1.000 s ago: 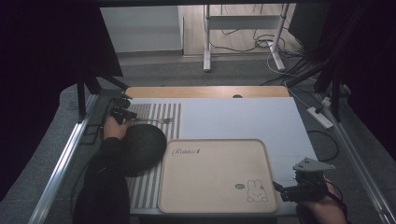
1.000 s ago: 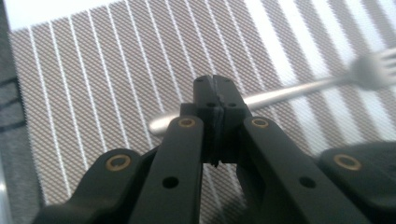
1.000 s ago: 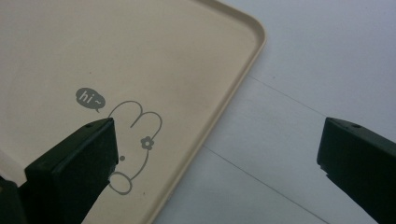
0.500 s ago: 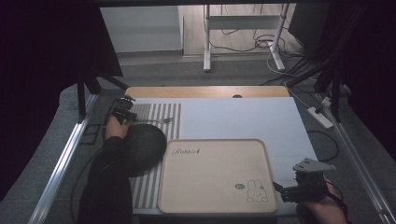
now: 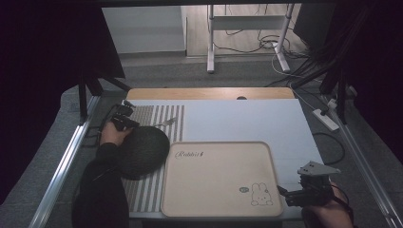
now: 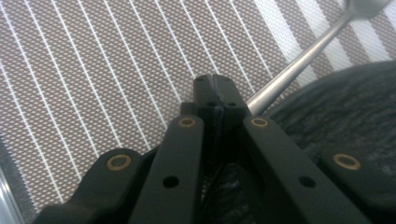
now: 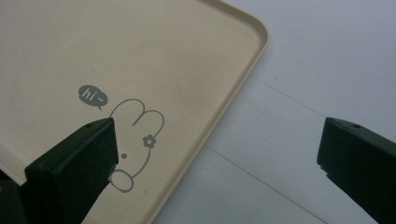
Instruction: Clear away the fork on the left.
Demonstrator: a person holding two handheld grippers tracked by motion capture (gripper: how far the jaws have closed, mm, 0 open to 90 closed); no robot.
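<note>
Up top in the high view, the left hand-held gripper (image 5: 124, 118) sits at the far left of the tabletop (image 5: 237, 118), over the striped placemat (image 5: 157, 116) and right against the far rim of the dark round plate (image 5: 142, 152). A metal fork (image 5: 164, 122) lies on the mat just beyond the plate, pointing off to the right. Not much room on that side: the mat's left edge is close to the metal rail (image 5: 66, 156), and the plate's right rim meets the beige tray (image 5: 218, 180). The tray takes up the near middle, its near edge almost flush with the tabletop's near edge. Beyond the tray there's a big bare white stretch, so loads of space there. The right hand-held gripper (image 5: 285, 192) hovers at the tray's near right corner, by the rabbit print (image 5: 260, 194).

Over in the left gripper view, the jaws are pressed together with nothing between them that I can make out, tips low over the stripes. The fork handle (image 6: 289, 70) runs diagonally just right of the tips, and the plate rim (image 6: 345, 107) curves in on the right.

Then the right gripper view: jaws spread wide, nothing between them. One jaw is over the rabbit drawing (image 7: 135, 140), the other over bare white surface, with the tray's rounded corner (image 7: 261, 32) and raised edge between them.
</note>
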